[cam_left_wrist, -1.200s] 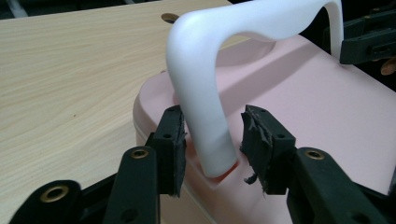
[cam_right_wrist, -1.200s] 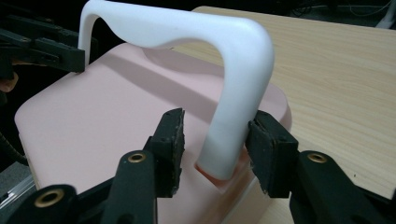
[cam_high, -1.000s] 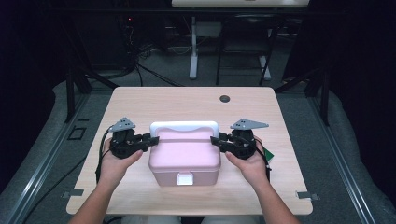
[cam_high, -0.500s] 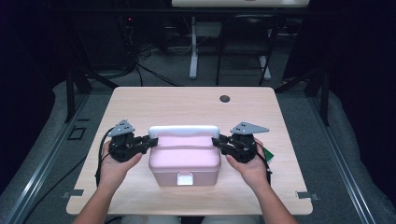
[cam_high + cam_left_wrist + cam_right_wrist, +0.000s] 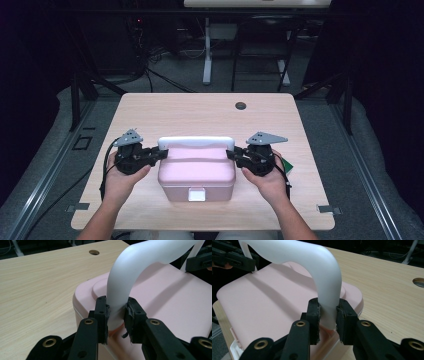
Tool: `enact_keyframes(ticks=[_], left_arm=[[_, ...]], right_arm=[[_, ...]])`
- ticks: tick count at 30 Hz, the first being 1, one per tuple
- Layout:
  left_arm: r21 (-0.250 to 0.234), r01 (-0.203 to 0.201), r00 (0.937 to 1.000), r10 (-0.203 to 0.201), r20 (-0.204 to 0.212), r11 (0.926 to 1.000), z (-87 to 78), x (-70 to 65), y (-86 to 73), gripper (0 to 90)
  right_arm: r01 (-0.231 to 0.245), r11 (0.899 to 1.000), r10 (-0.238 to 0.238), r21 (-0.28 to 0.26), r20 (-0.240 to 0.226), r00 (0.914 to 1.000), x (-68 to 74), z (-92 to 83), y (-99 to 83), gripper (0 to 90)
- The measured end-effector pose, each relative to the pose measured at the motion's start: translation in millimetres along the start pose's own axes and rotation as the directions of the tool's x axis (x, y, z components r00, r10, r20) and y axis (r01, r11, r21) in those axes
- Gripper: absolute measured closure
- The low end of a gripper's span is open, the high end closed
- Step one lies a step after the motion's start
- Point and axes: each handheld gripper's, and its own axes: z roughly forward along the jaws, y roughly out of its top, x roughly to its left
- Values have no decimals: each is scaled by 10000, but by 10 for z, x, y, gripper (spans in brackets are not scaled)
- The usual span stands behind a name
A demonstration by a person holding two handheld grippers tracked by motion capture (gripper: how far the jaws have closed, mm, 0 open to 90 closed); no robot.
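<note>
A pink lidded box [image 5: 197, 172] stands on the wooden table [image 5: 175, 110], near its front edge. Its white arched handle [image 5: 196, 143] is raised over the lid. My left gripper [image 5: 159, 152] is shut on the handle's left end; its jaws have just been closing on it. The left gripper view has the pads of this gripper [image 5: 116, 312] pressed on the handle's foot [image 5: 117, 302], beside the pink lid [image 5: 170, 297]. My right gripper [image 5: 234, 154] is shut on the right end, its jaws also just closed in. That gripper [image 5: 328, 312] pinches the handle [image 5: 327, 290] above the lid [image 5: 262, 302].
A round cable hole [image 5: 240, 105] lies in the far part of the tabletop. A white latch [image 5: 196, 194] sits on the box's front face. Something small and green [image 5: 286, 165] lies on the table by the right hand. Dark floor and table legs surround the table.
Both grippers have drawn a little toward the near edge with the handle ends between their jaws. The white handle has swung with them and now stands over the lid.
</note>
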Motion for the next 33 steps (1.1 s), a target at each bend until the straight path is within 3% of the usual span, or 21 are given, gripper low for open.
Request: enact_keyframes(ticks=[10,21,29,33], left_arm=[[-71,123,9999,-122,93,9999,-29,31,120,733],[146,190,9995,-194,232,9997,-55,69,233,718],[-275,77,10000,-76,60,9996,-318,87,209,708],[-289,-40,10000,41,28,9996,-409,82,150,745]], right_arm=[[-129,9998,128,-142,-86,9999,-25,-25,111,738],[-630,9979,626,-172,-192,9979,-46,-42,190,740],[-725,9973,722,-102,-232,9971,-49,-45,196,741],[-786,9968,782,-127,-257,9966,-62,-44,220,741]])
